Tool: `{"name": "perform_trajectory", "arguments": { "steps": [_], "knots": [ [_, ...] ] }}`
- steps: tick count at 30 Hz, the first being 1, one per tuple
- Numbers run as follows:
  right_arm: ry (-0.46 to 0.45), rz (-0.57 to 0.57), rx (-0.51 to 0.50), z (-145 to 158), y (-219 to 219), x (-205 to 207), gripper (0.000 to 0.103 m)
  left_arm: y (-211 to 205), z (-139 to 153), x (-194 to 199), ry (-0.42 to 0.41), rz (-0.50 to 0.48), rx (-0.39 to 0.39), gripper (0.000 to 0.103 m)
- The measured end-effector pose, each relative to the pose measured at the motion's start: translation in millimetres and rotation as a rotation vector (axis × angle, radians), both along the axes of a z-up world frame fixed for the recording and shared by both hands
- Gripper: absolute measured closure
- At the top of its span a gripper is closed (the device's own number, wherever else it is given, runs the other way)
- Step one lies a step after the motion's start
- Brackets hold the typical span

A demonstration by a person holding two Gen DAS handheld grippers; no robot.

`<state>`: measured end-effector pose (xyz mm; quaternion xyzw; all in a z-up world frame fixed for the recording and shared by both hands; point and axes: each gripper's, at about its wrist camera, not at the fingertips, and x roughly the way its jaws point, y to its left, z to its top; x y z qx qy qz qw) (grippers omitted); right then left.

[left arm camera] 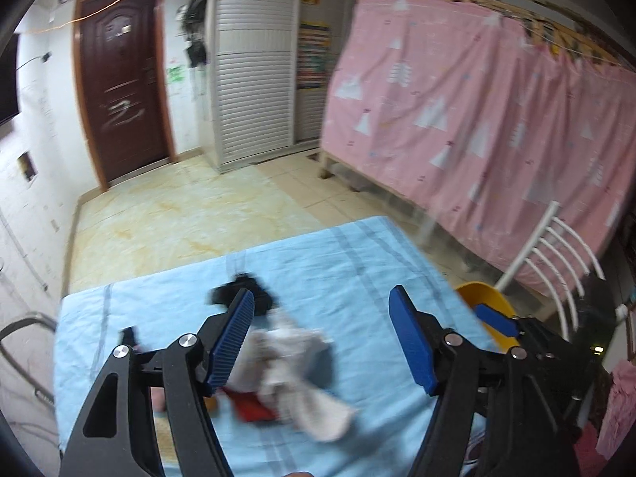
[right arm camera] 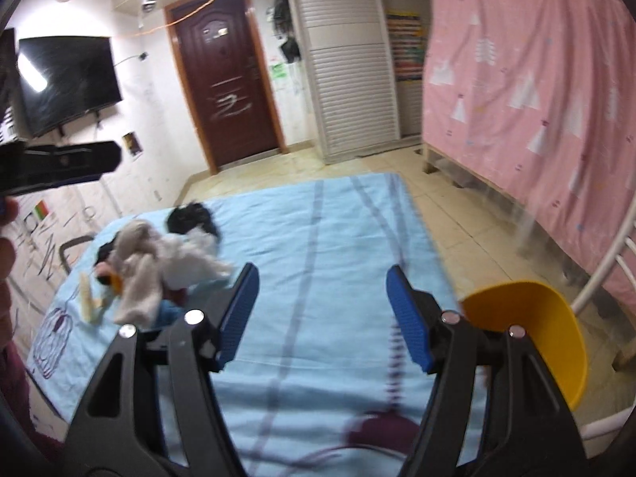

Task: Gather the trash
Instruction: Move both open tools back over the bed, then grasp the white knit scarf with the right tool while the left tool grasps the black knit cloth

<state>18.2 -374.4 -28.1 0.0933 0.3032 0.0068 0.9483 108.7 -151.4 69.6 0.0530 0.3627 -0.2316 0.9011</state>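
A heap of trash lies on a table under a light blue cloth (left arm camera: pixel 338 262): crumpled white tissues (left arm camera: pixel 294 361), a black scrap (left arm camera: pixel 242 298) and a red wrapper (left arm camera: pixel 250 405). My left gripper (left arm camera: pixel 322 342) is open, its jaws wide above the heap, the left pad beside the tissues. In the right wrist view the same heap (right arm camera: pixel 159 266) lies at the table's left, with yellow scraps (right arm camera: pixel 89 302) by it. My right gripper (right arm camera: pixel 322 318) is open and empty over bare blue cloth (right arm camera: pixel 318 230). A yellow bin (right arm camera: pixel 532 338) stands at the table's right edge; it also shows in the left wrist view (left arm camera: pixel 485 306).
A white metal chair back (left arm camera: pixel 556 262) stands right of the table. A pink curtain (left arm camera: pixel 477 111) covers a bunk bed at the right. A brown door (left arm camera: pixel 119 87), a white slatted cabinet (left arm camera: pixel 254 63) and tiled floor (left arm camera: pixel 179 214) lie beyond. A TV (right arm camera: pixel 67 79) hangs left.
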Motion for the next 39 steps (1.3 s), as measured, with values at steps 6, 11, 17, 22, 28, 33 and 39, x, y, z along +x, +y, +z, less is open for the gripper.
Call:
{"name": "perform_trajectory", "arguments": {
  "steps": [6, 11, 17, 22, 28, 33, 39],
  "knots": [
    [0.008, 0.106, 0.01, 2.8, 39.2, 9.6, 0.039, 46.0, -14.8, 22.4, 0.021, 0.094, 0.053, 0.039],
    [0.017, 0.168, 0.018, 3.5, 64.3, 19.6, 0.03, 88.6, -30.3, 43.6, 0.047, 0.183, 0.065, 0.038],
    [0.008, 0.253, 0.015, 9.8, 96.2, 30.7, 0.029, 123.3, -50.8, 62.6, 0.103, 0.264, 0.058, 0.037],
    [-0.004, 0.359, 0.033, 16.2, 123.0, 38.8, 0.029, 140.8, -73.5, 74.6, 0.176, 0.299, 0.07, 0.037],
    [0.014, 0.413, 0.029, 14.2, 142.9, 49.9, 0.029, 145.6, -103.0, 81.9, 0.278, 0.28, 0.078, 0.037],
    [0.04, 0.433, 0.03, 11.1, 146.8, 55.1, 0.029, 144.3, -120.1, 82.9, 0.319, 0.265, 0.074, 0.05],
    [0.037, 0.463, 0.036, 9.8, 155.7, 59.2, 0.029, 160.7, -111.5, 79.6, 0.287, 0.317, 0.013, 0.061]
  ]
}}
